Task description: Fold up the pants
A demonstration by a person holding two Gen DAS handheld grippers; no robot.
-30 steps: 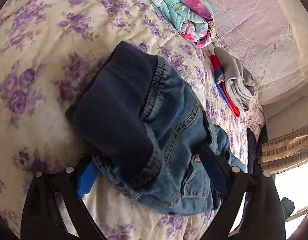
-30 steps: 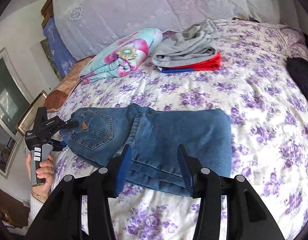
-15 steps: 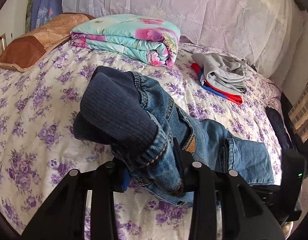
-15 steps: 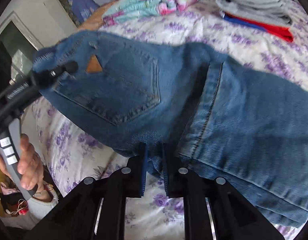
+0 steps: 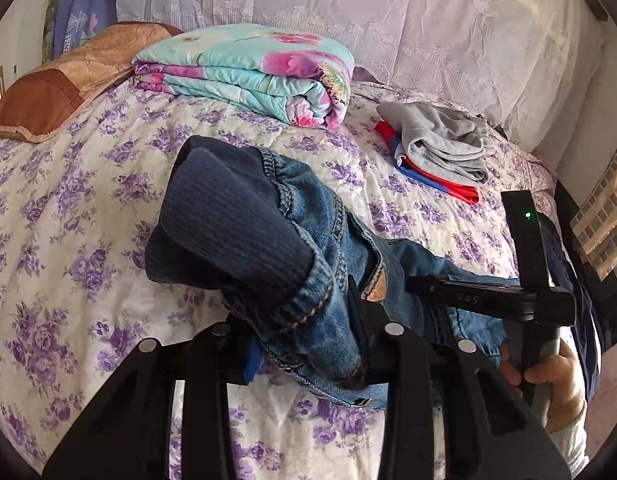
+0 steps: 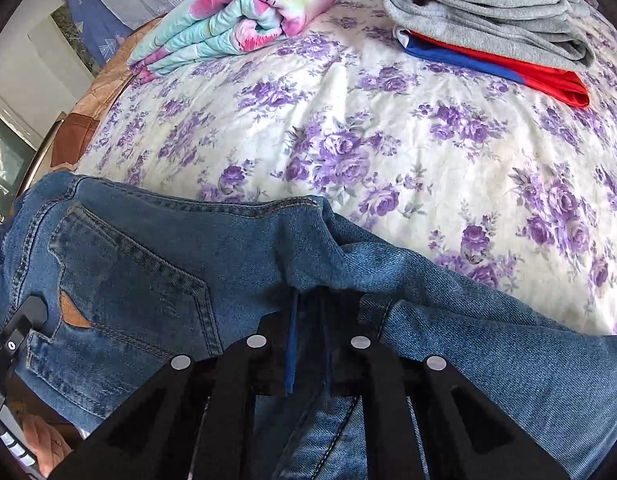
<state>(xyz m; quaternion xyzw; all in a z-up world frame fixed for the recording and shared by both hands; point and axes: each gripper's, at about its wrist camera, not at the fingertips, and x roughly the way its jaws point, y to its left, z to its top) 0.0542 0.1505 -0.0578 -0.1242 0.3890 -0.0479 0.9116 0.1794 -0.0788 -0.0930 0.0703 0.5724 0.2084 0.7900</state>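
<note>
We have both grippers on the jeans [image 6: 156,264] now, where a second ago only the left one was near them. The left gripper [image 5: 304,344] was spread wide around the waistband; it has since closed partway and clamps a thick bunch of denim and dark ribbed waistband [image 5: 228,236], lifted clear of the floral bedspread [image 5: 68,200]. The right gripper [image 6: 308,332] hung open above the folded legs a second ago; it has swung down and in, and its jaws are nearly shut on a pinch of denim at the crotch seam, beside the back pocket [image 6: 124,280] with its tan patch.

The jeans lie across the near edge of the bed, already doubled leg over leg, the seat end raised off the bed between the two grips and the legs trailing to the right in the right wrist view. The folded quilt [image 5: 248,72] and the stack of grey, red and blue clothes [image 5: 440,148] sit well apart, further up the bed.

We judge that with both ends of the seat section secured, the next fold is ready: carrying the waist end over onto the legs. The left grip holds a bulky wad, so it may slip or drag the fold crooked.
</note>
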